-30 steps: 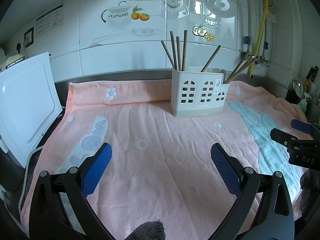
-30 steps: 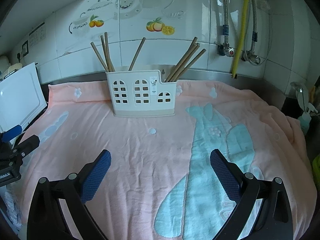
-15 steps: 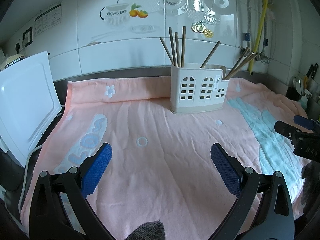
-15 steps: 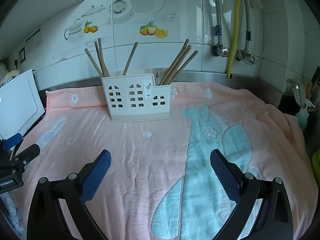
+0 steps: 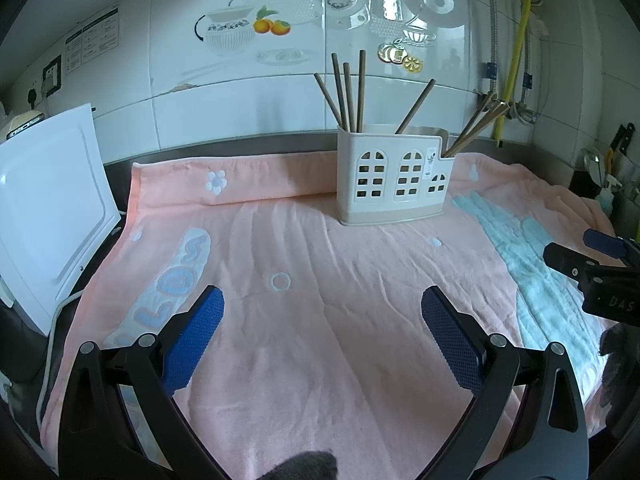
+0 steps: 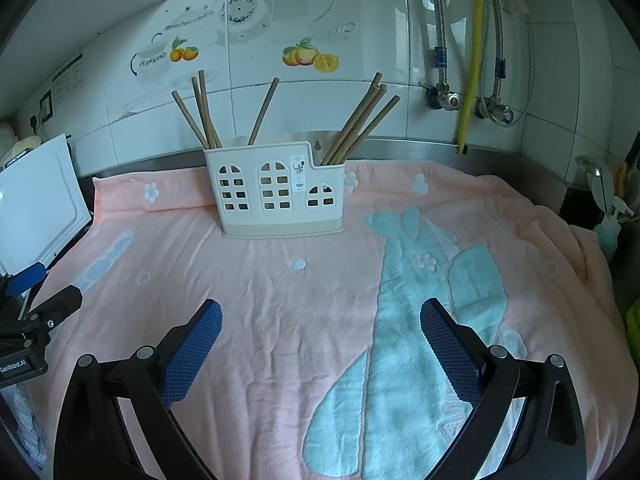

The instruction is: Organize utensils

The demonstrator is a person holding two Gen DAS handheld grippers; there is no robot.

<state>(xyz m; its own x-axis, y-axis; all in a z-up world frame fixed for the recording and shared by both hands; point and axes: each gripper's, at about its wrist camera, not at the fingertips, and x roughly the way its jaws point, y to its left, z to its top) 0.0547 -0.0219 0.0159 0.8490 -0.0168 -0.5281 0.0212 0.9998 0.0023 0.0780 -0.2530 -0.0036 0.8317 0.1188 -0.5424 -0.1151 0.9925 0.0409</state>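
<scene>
A cream utensil holder (image 5: 394, 184) (image 6: 278, 192) with window cut-outs stands upright at the back of a pink towel (image 5: 320, 300) (image 6: 280, 300). Several brown chopsticks (image 5: 348, 92) (image 6: 202, 108) lean in its left, middle and right compartments. My left gripper (image 5: 322, 332) hovers open over the towel's near left part, nothing between its blue pads. My right gripper (image 6: 320, 340) is open and empty too, over the near right part by the teal pattern. Each gripper shows at the edge of the other's view.
A white board (image 5: 44, 208) (image 6: 32, 208) leans at the towel's left edge. Tiled wall with pipes and a yellow hose (image 6: 472, 52) runs behind. Bottles and tools (image 6: 608, 208) crowd the far right. The towel's front edge drops off near me.
Both grippers have drawn back and lifted slightly from the holder, which now looks a little smaller and farther. Both stayed open and empty.
</scene>
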